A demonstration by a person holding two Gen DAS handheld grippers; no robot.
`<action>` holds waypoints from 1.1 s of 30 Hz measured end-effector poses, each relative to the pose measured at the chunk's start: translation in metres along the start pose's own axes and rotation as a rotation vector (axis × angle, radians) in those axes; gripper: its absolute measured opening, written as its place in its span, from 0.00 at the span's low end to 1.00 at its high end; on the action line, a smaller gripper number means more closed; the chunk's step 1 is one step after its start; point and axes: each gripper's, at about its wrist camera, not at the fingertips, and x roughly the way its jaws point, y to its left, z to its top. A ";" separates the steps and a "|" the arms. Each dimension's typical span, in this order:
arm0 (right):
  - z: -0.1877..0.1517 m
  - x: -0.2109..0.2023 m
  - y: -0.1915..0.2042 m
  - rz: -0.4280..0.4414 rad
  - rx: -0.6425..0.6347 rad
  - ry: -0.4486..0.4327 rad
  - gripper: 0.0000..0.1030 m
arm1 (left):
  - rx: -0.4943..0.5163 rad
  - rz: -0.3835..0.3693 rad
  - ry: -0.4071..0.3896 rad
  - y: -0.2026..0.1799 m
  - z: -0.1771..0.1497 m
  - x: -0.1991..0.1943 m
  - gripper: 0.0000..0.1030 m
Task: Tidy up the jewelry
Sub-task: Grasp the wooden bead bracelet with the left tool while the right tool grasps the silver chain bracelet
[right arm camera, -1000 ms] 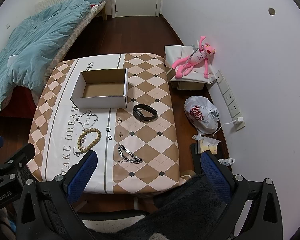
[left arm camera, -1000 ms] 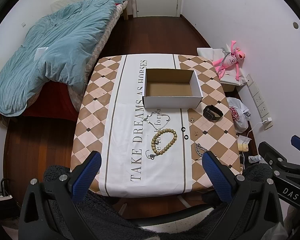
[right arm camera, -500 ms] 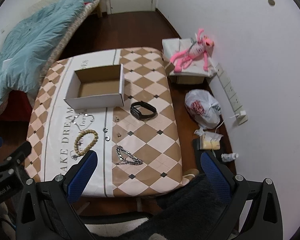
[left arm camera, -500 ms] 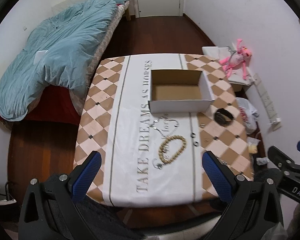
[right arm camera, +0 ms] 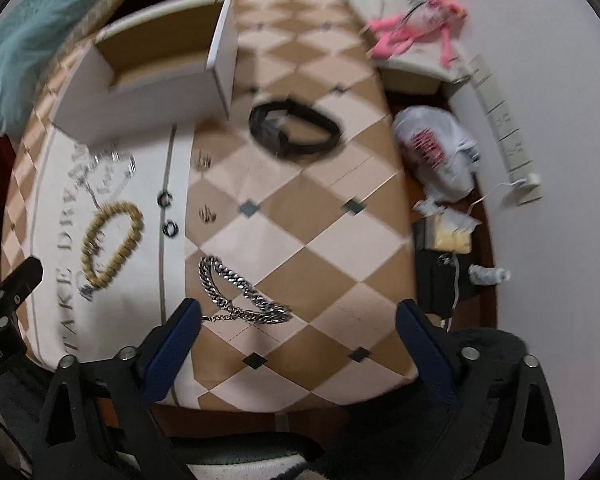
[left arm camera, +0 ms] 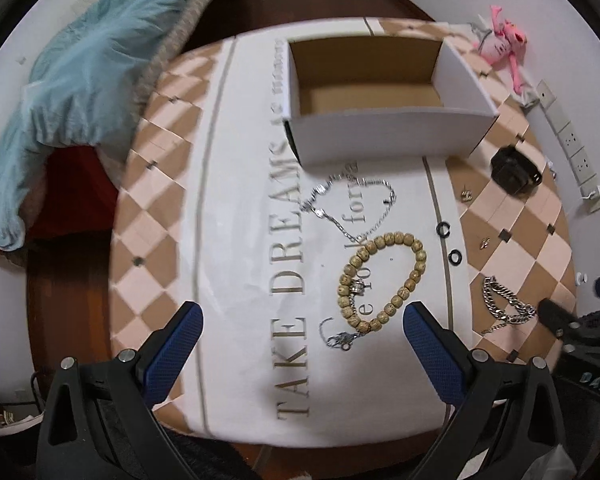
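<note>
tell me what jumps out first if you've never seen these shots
The open white cardboard box, empty inside, sits at the far side of the checkered tablecloth. In front of it the jewelry lies loose: a wooden bead bracelet in the middle, a chunky silver chain nearer the right hand-held gripper, and a black watch beside the box. Off the table, a pink plush toy lies against the wall.

Worktop (left arm camera: 236, 208) w/ checkered printed cloth, open cardboard box (left arm camera: 384, 132) at far side, thin silver necklace (left arm camera: 352, 208) near it, wooden bead bracelet (left arm camera: 380, 280), two small black rings (left arm camera: 450, 244), chunky silver chain (right arm camera: 240, 294), black watch (right arm camera: 296, 130), tiny earrings (right arm camera: 204, 160).
</note>
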 end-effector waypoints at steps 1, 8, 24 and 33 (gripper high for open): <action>0.001 0.010 0.003 0.001 -0.016 0.015 0.89 | 0.002 -0.006 0.008 -0.002 0.000 0.006 0.99; 0.001 0.043 0.018 0.000 -0.091 0.062 0.75 | 0.022 -0.039 0.075 -0.009 -0.001 0.040 0.93; 0.010 0.044 0.017 0.106 -0.083 0.059 0.61 | -0.009 -0.137 0.107 -0.013 0.021 0.066 0.39; -0.003 0.037 0.019 0.106 -0.057 -0.004 0.04 | -0.015 -0.165 0.062 -0.017 0.015 0.054 0.13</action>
